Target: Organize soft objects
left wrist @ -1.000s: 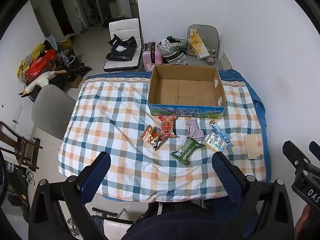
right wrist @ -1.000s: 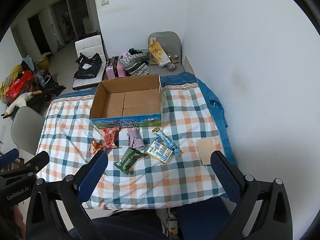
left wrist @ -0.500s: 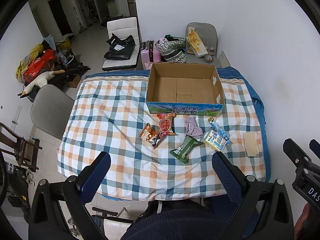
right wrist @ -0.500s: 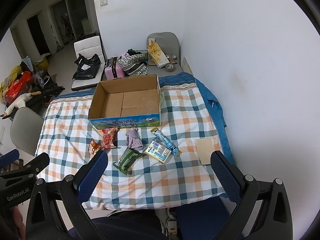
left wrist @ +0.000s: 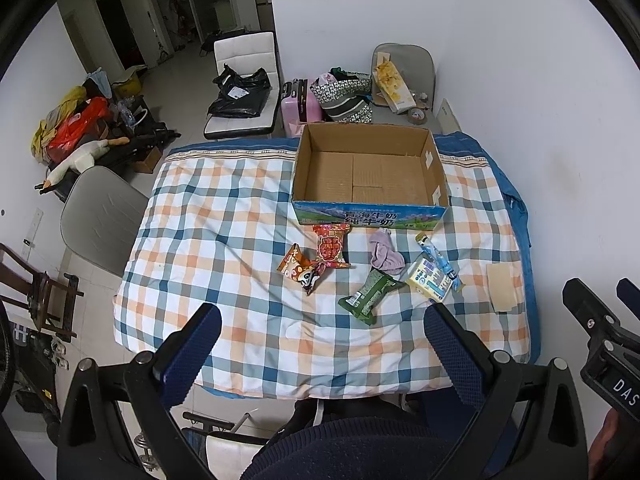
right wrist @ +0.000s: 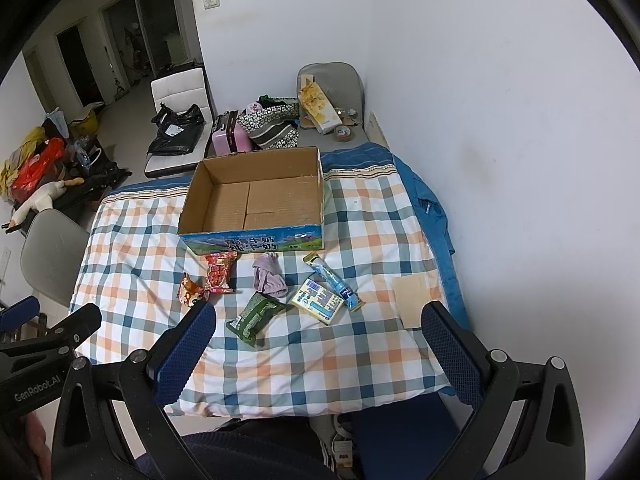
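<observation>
I hold my left gripper [left wrist: 322, 350] and right gripper [right wrist: 318, 346] spread wide and empty above the table's near edge; the snack packets [left wrist: 328, 246] and purple cloth [left wrist: 385, 257] lie well ahead, just before the cardboard box [left wrist: 370, 218] on the checked quilt [left wrist: 208, 224]

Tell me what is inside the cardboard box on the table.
The cardboard box holds nothing that shows: only its bare flaps on the bottom. The strip just behind its near wall is hidden in both views. The snack packets and the purple cloth lie outside, on the checked blanket.
</observation>
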`<state>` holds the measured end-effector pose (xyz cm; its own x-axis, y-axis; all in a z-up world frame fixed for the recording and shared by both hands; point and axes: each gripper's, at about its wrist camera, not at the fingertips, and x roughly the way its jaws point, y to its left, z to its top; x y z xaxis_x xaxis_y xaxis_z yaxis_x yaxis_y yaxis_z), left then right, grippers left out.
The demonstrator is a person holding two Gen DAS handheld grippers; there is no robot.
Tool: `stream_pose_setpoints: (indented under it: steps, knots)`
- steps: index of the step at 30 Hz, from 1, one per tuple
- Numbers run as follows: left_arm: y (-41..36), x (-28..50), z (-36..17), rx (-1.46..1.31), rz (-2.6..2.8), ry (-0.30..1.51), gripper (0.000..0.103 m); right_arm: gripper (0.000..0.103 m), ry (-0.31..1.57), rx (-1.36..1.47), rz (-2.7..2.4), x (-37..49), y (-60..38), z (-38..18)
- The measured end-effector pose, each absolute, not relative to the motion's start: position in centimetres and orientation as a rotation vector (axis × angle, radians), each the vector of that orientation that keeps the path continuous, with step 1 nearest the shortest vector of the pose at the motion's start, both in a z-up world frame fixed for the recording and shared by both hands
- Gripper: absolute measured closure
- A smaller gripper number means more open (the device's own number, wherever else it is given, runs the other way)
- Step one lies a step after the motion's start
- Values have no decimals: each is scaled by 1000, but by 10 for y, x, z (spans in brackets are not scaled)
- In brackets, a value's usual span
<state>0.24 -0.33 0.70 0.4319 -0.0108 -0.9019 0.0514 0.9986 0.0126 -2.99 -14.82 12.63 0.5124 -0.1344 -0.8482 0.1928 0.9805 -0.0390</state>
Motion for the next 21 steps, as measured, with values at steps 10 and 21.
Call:
stream_pose_setpoints:
  steps: [10, 21]
  knots:
    - [-7, 1, 5, 41, -39, 1123, 0, 0, 1005, 62, -204, -30, -147, 126]
    - [-8, -1, 4, 38, -40, 1124, 0, 0, 1007, 65, -204, -27, -147, 126]
